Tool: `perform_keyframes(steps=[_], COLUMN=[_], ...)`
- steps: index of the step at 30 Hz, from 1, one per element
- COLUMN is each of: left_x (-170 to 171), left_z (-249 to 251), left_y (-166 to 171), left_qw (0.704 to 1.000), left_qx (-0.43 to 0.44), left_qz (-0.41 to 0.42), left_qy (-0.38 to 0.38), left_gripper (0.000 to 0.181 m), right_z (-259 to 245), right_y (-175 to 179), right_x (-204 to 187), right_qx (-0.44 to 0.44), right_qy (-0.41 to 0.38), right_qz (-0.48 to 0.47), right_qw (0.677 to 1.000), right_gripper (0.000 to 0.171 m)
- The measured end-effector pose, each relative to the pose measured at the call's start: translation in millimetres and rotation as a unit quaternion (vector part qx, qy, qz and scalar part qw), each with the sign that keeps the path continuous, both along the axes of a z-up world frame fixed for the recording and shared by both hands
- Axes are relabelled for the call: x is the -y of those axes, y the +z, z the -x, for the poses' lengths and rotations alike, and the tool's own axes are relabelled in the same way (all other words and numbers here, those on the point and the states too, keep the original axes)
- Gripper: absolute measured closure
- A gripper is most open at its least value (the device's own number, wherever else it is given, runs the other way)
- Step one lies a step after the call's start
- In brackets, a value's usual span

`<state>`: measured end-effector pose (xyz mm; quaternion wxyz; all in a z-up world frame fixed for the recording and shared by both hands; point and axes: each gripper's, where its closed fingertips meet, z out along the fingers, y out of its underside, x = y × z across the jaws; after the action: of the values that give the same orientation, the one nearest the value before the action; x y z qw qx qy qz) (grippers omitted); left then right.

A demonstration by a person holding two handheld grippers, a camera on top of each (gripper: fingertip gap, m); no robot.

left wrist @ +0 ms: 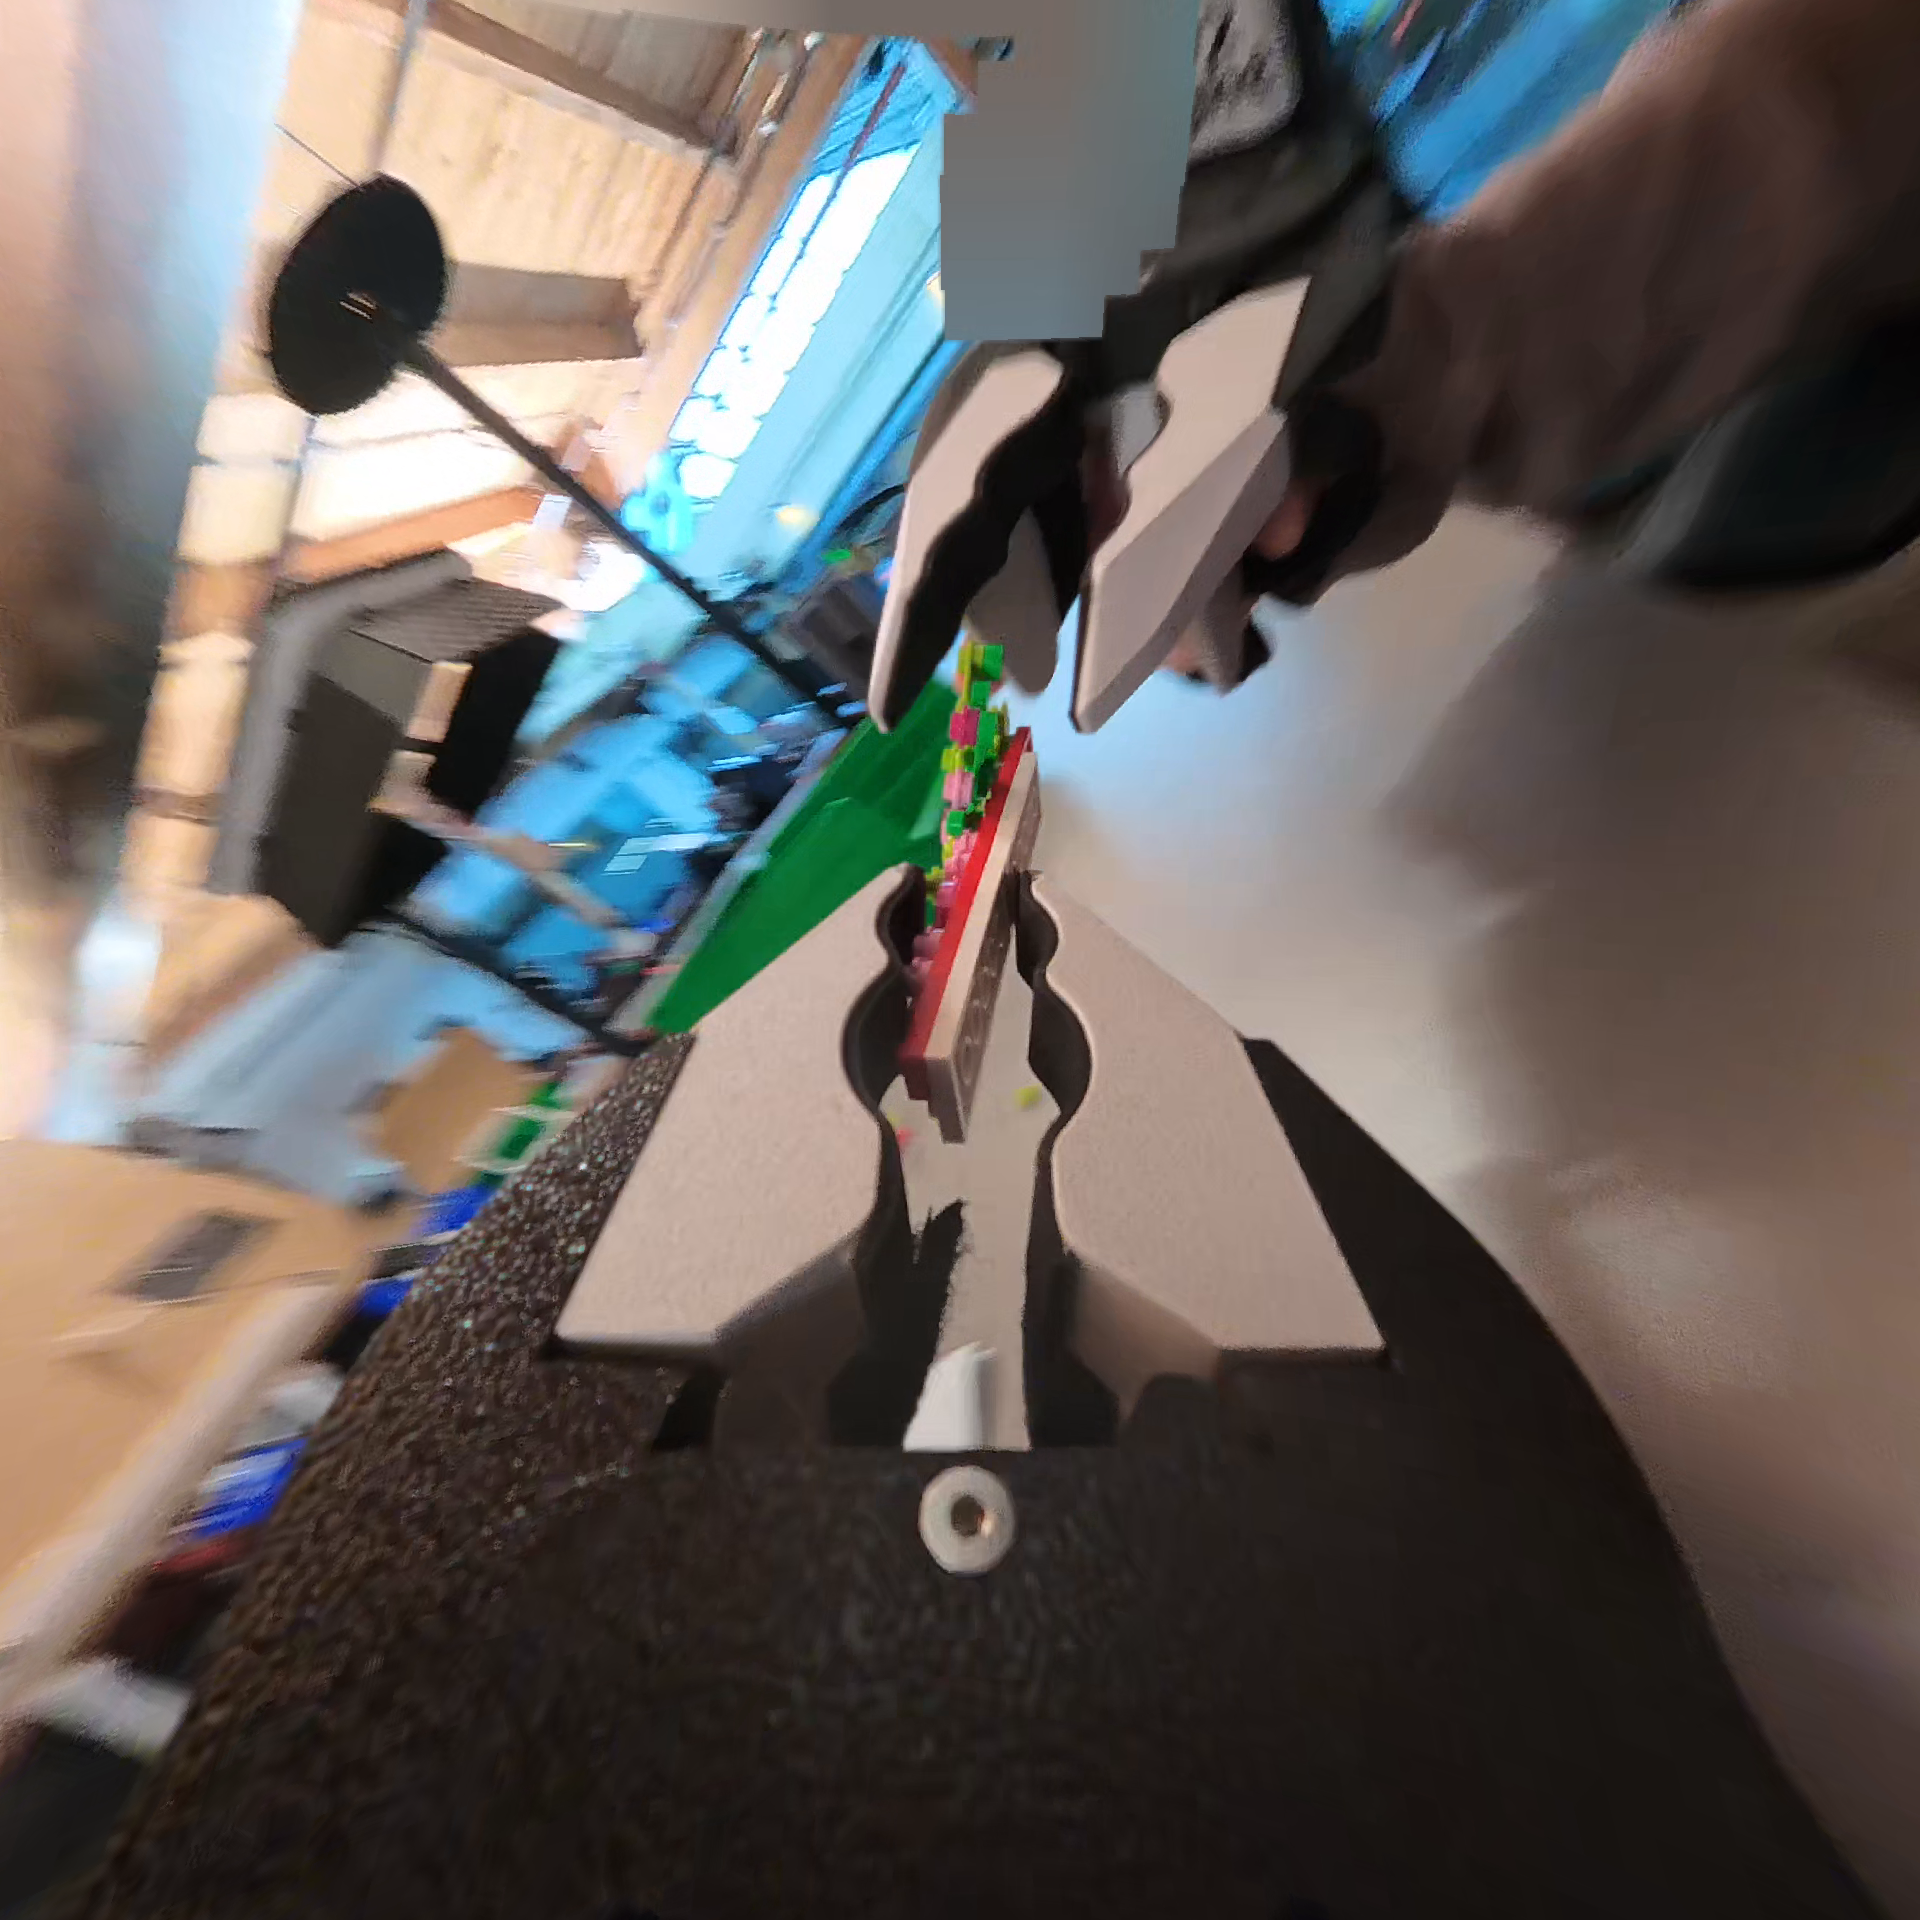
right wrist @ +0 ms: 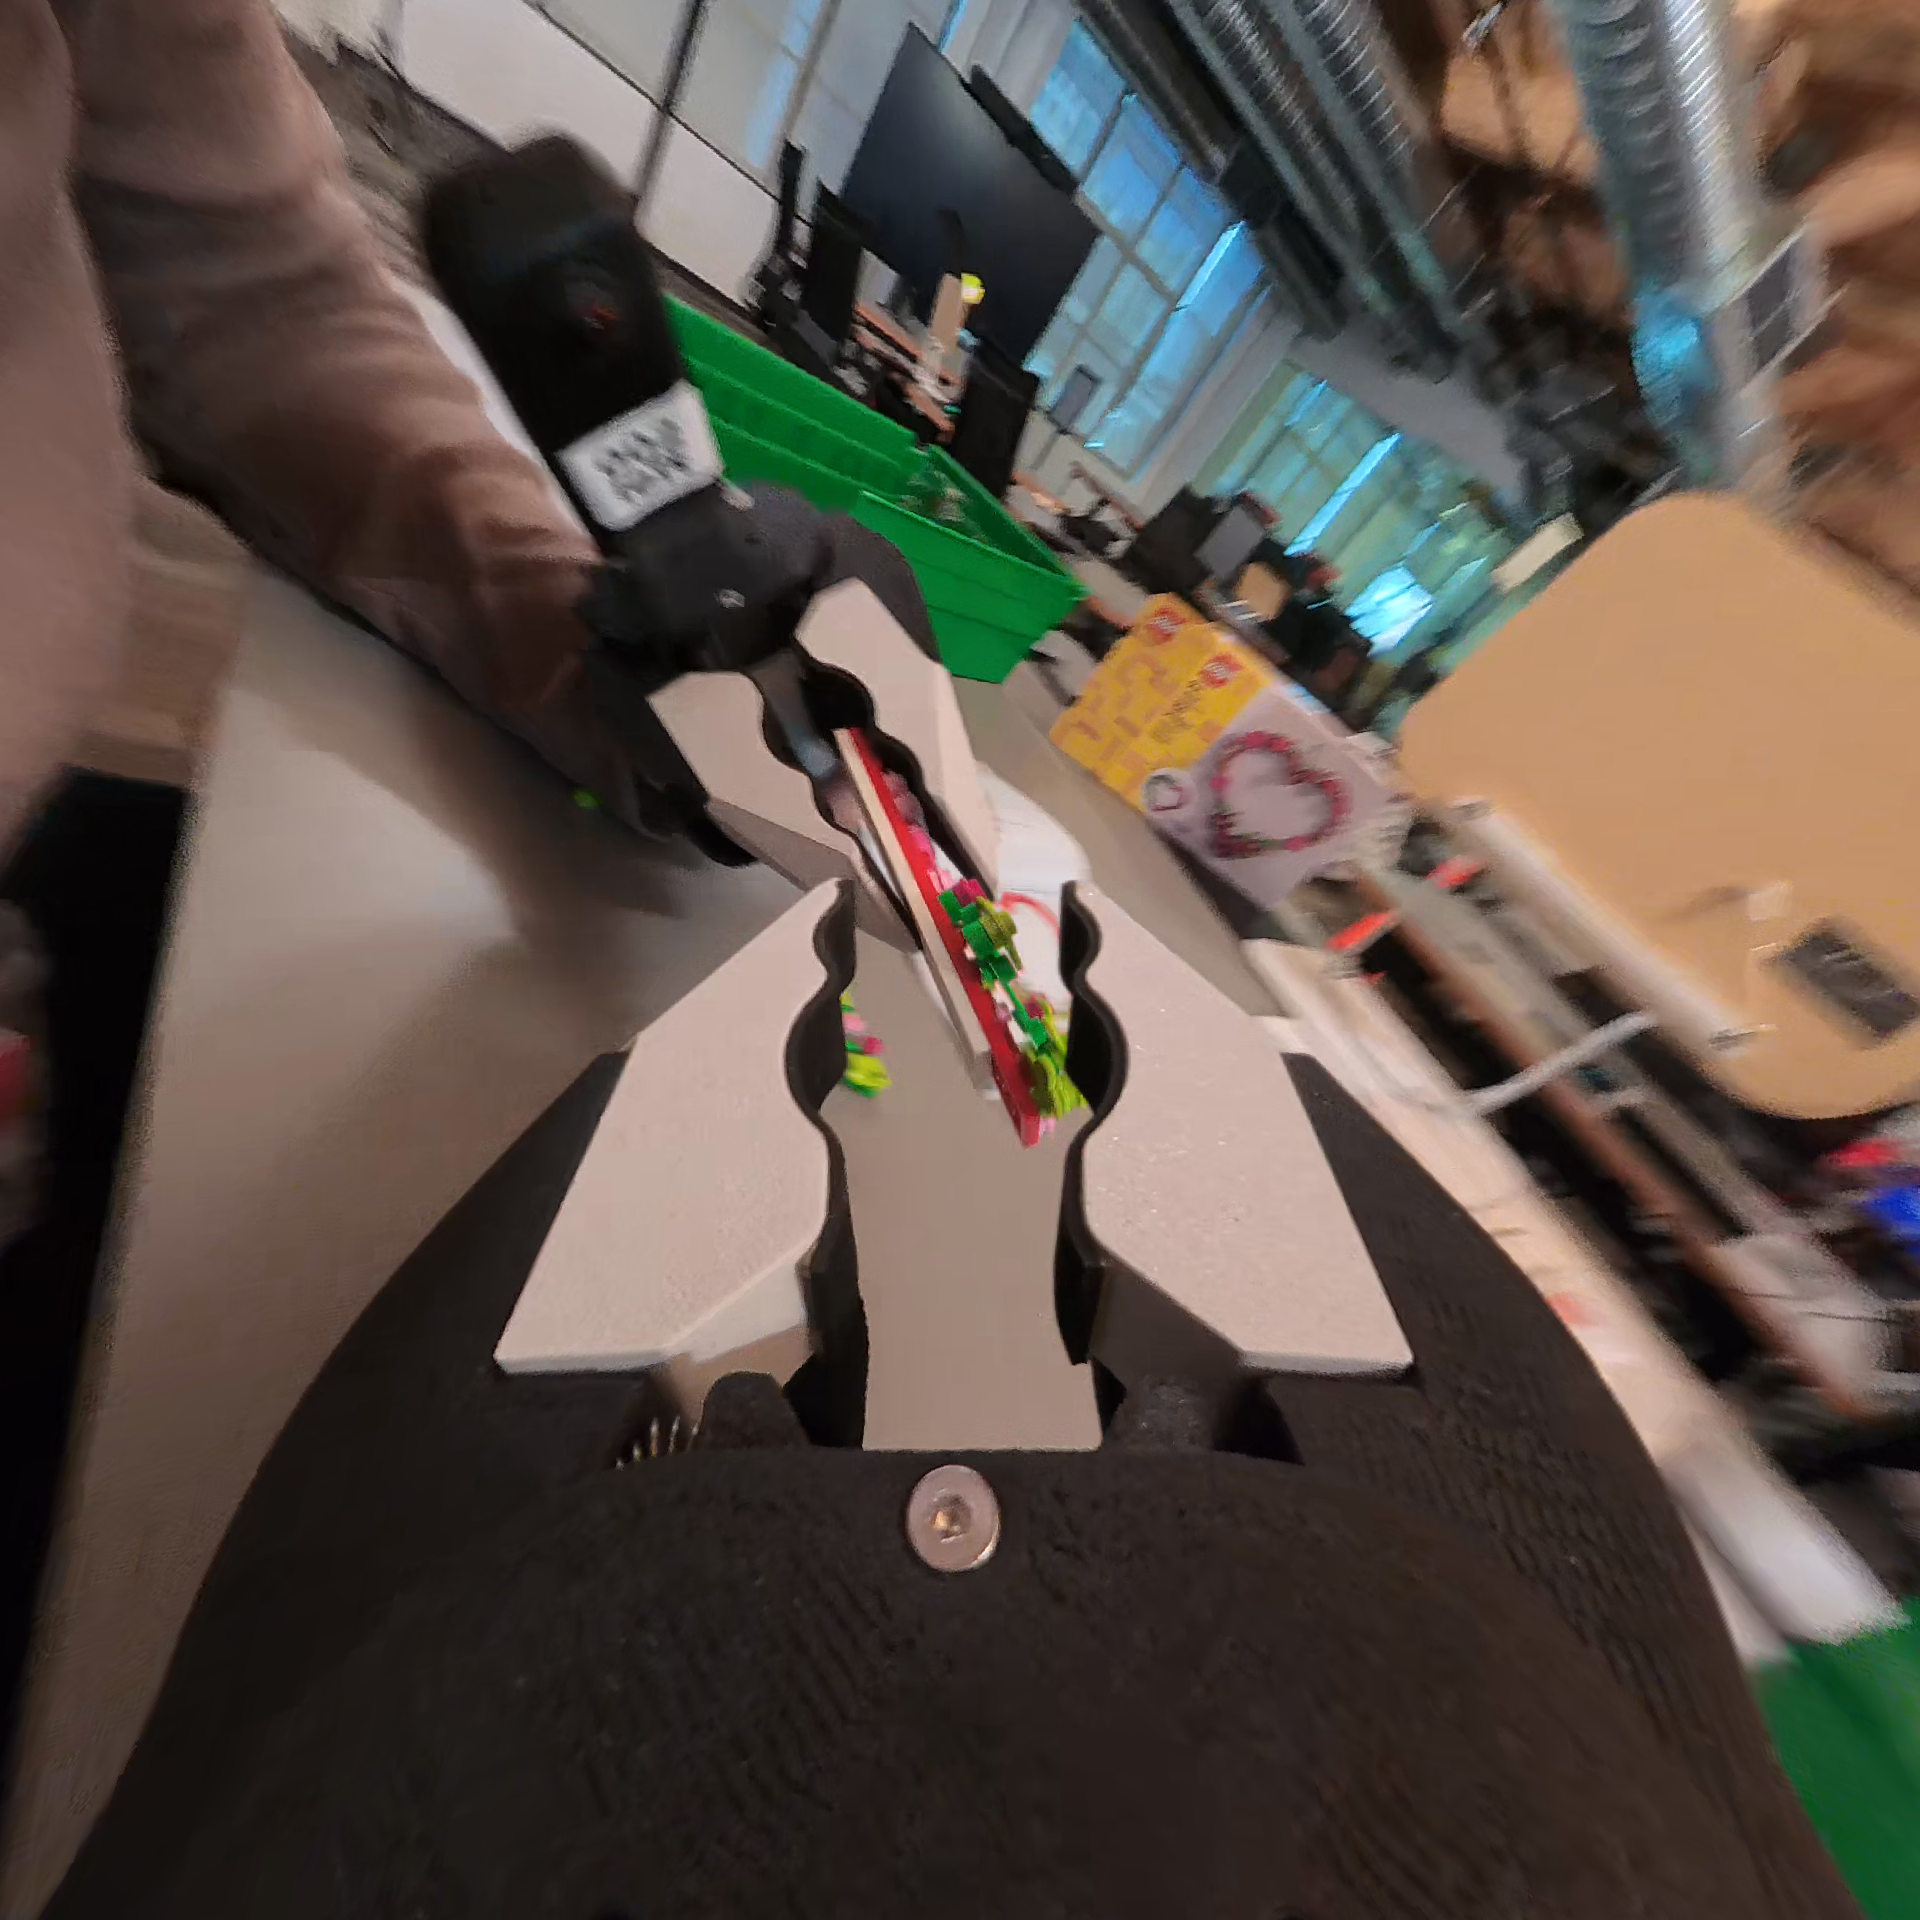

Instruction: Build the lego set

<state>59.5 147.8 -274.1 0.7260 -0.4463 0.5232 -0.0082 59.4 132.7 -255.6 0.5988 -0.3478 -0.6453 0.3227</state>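
1. Lego plate (left wrist: 977, 966), red on grey with pink and green pieces on one face, sits edge-on between the fingertips of the left claw (left wrist: 971, 883), which is clamped on its near end.
2. Right claw (right wrist: 956, 899) is spread, gripping nothing; the plate's far end (right wrist: 982, 997) reaches into its gap, close to the right finger, with no clear contact.
3. Loose pink and green bits (right wrist: 862, 1060) lie on the white table (right wrist: 343, 935) beside the right claw's left finger.
4. Green bins (right wrist: 935, 551) and a yellow box (right wrist: 1164, 686) stand beyond the claws.
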Motion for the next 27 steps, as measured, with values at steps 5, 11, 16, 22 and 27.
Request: perform_keyframes(steps=[5, 11, 16, 22, 27], left_x=[-7.0, -12.8, -14.0, -11.2, -7.3], left_z=[8.5, 10.7, 10.1, 6.0, 2.2], left_y=[3.0, -2.2, -5.0, -7.3, -8.1], left_qw=[0.985, 0.956, 0.954, 0.952, 0.946], left_qx=[-0.071, -0.142, -0.149, -0.157, -0.169], left_qz=[-0.134, -0.217, -0.219, -0.228, -0.247], left_qy=[0.086, 0.136, 0.137, 0.129, 0.124], left_gripper=[0.168, 0.168, 0.168, 0.168, 0.168], right_z=[-4.9, -29.8, -38.2, -47.2, -55.0], right_y=[8.4, 11.4, 8.4, 14.0, 15.7], right_x=[-6.2, -32.3, -67.4, -80.1, -87.6], right_qx=[-0.058, -0.124, -0.142, -0.162, -0.182], right_qy=[-0.056, -0.147, -0.212, -0.231, -0.245], right_qz=[-0.150, -0.240, -0.186, -0.147, -0.112], right_qw=[0.985, 0.951, 0.949, 0.948, 0.946], right_gripper=[0.123, 0.129, 0.130, 0.132, 0.135])
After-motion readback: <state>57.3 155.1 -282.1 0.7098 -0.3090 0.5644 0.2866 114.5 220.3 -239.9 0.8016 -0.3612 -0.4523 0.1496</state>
